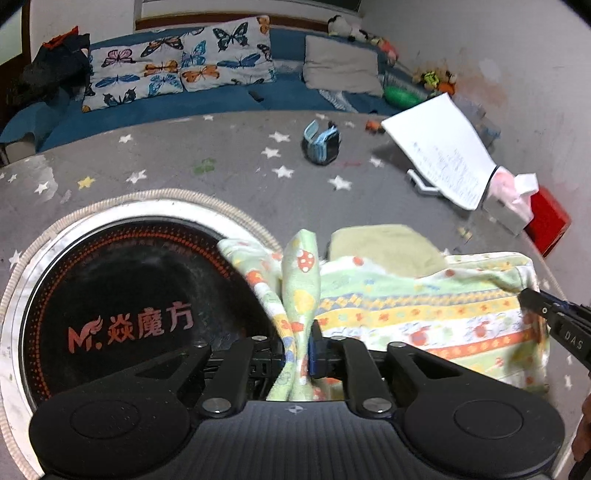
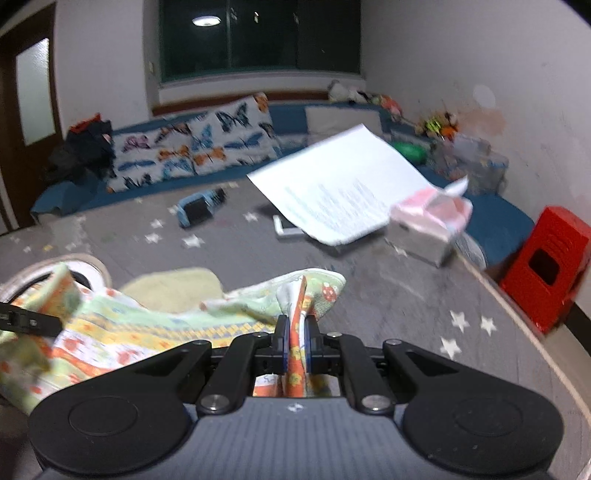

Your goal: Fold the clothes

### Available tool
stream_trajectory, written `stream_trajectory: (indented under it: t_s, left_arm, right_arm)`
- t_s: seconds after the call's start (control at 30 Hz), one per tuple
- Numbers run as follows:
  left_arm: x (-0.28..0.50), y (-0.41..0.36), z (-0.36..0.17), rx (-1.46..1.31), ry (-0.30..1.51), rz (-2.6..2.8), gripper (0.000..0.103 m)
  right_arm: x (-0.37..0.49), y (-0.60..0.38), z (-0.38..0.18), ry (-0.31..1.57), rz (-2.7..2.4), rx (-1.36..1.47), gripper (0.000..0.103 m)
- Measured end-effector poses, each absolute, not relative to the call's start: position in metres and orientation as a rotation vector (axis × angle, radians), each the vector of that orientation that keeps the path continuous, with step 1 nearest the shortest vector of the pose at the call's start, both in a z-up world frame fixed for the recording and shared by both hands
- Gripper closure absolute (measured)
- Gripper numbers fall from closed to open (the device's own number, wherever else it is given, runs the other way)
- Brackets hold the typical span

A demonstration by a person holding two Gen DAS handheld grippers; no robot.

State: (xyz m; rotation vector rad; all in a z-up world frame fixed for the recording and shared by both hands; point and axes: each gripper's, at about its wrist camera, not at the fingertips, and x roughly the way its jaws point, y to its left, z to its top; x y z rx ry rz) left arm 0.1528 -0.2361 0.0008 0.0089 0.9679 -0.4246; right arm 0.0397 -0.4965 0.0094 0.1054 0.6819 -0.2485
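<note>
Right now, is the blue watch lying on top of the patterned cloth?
No, the blue watch sits on the grey starry table, well apart from the patterned cloth.

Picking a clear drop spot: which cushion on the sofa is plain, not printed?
The grey cushion, right of the two butterfly cushions. It alone has no pattern and sits nearer the toys in the corner.
</note>
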Motion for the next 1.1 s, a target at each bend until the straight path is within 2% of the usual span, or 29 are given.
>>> stream_trajectory:
  t_s: [0.1, 0.17, 0.23, 0.4, 0.5, 0.87, 0.97, 1.07, 1.1]
  left_arm:
    - [0.154, -0.233, -0.003, 0.018, 0.974, -0.404, 0.082]
    - [0.156, -0.23, -0.004, 0.032, 0.974, -0.385, 0.073]
    - [0.156, -0.227, -0.004, 0.042, 0.966, -0.366, 0.061]
    - [0.155, -0.222, 0.001, 0.056, 0.937, -0.344, 0.055]
    - [0.154, -0.224, 0.003, 0.068, 0.928, -0.349, 0.05]
    - [0.158, -0.246, -0.011, 0.129, 0.948, -0.375, 0.046]
    - [0.153, -0.245, -0.011, 0.133, 0.939, -0.378, 0.044]
    - [0.147, -0.244, -0.008, 0.137, 0.928, -0.381, 0.039]
    - [0.145, -0.244, -0.007, 0.136, 0.924, -0.385, 0.038]
  right_arm:
    - [0.039, -0.502, 0.002, 0.702, -0.276, 0.104, 0.093]
    - [0.04, -0.504, 0.002, 0.705, -0.29, 0.103, 0.091]
    - [0.039, -0.504, 0.006, 0.697, -0.285, 0.1, 0.09]
    - [0.043, -0.5, 0.012, 0.681, -0.231, 0.121, 0.089]
    - [0.053, -0.493, 0.007, 0.691, -0.184, 0.151, 0.08]
    - [0.085, -0.484, -0.024, 0.729, -0.206, 0.15, 0.064]
    - [0.08, -0.482, -0.02, 0.718, -0.204, 0.149, 0.054]
    - [0.071, -0.478, -0.015, 0.698, -0.206, 0.143, 0.049]
    - [0.068, -0.477, -0.013, 0.69, -0.208, 0.147, 0.041]
